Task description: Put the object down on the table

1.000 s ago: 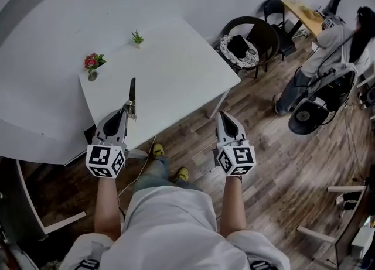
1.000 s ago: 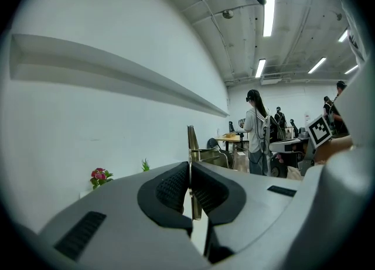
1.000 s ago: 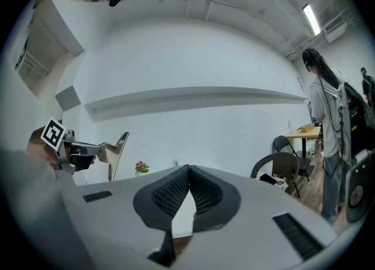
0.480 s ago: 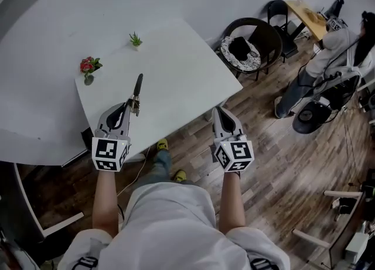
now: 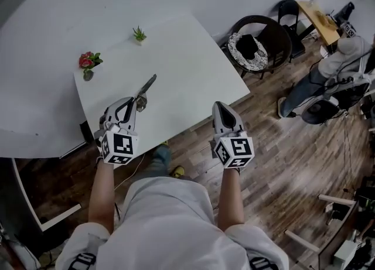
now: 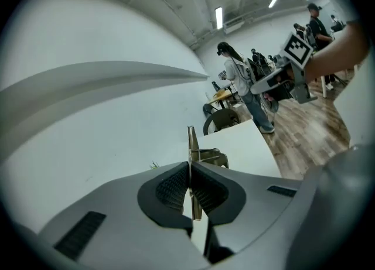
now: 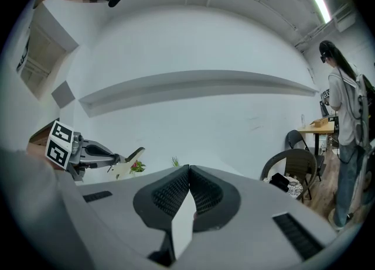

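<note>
My left gripper [image 5: 136, 103] is shut on a thin flat tool [image 5: 146, 89] that sticks out past the jaws and leans up to the right, over the near left part of the white table [image 5: 187, 64]. In the left gripper view the tool [image 6: 191, 143] shows edge-on, pinched between the pads, with a metal bracket on its right side. From the right gripper view it is a pale blade [image 7: 128, 164] with a dark tip. My right gripper [image 5: 222, 108] hangs shut and empty just off the table's near edge, over the wood floor.
A red flower pot [image 5: 88, 62] and a small green plant [image 5: 139, 33] stand along the table's far side. A dark round chair [image 5: 261, 40] with a cushion is right of the table. A person [image 5: 343, 58] sits by equipment at the far right.
The left gripper has shifted slightly right and forward over the table. The tool, which pointed straight ahead, now tilts to the right. The right gripper has barely moved.
</note>
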Demonstrator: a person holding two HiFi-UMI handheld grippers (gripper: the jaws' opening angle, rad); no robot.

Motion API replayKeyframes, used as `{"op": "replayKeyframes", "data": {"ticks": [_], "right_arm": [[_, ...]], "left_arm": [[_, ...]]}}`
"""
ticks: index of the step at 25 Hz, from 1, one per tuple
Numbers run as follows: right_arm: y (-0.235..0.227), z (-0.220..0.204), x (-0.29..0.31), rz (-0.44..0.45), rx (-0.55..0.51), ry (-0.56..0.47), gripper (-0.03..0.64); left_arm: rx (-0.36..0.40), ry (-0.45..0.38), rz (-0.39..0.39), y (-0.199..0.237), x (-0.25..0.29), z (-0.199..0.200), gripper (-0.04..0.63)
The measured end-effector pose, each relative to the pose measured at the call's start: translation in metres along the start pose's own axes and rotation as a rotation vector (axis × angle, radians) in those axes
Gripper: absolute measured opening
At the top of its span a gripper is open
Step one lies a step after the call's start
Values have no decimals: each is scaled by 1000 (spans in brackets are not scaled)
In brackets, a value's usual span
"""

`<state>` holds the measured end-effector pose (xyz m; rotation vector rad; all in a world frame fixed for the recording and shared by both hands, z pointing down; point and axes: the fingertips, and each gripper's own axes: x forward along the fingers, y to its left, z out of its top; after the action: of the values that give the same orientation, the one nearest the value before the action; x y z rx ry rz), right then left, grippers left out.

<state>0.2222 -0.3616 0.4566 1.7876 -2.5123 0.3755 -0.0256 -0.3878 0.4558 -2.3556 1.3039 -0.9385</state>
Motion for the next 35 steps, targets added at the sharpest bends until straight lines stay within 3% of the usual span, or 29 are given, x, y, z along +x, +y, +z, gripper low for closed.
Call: {"op": "replayKeyframes", "data": {"ticks": [6,13,24,35], "right_arm": [[1,-8,24,11,1,27,9],[10,-22,45,38,3,64,9],[8,-38,73,50,15,111,9],[8,-51,105,61,16,155,9]], "left_arm": [[187,83,-28,-4,29,-22,23],[273,174,-101,-13,60,-54,23],[324,273,-200,-27,98,-99,23],[325,357,-274,-36,129,-135,23]]}}
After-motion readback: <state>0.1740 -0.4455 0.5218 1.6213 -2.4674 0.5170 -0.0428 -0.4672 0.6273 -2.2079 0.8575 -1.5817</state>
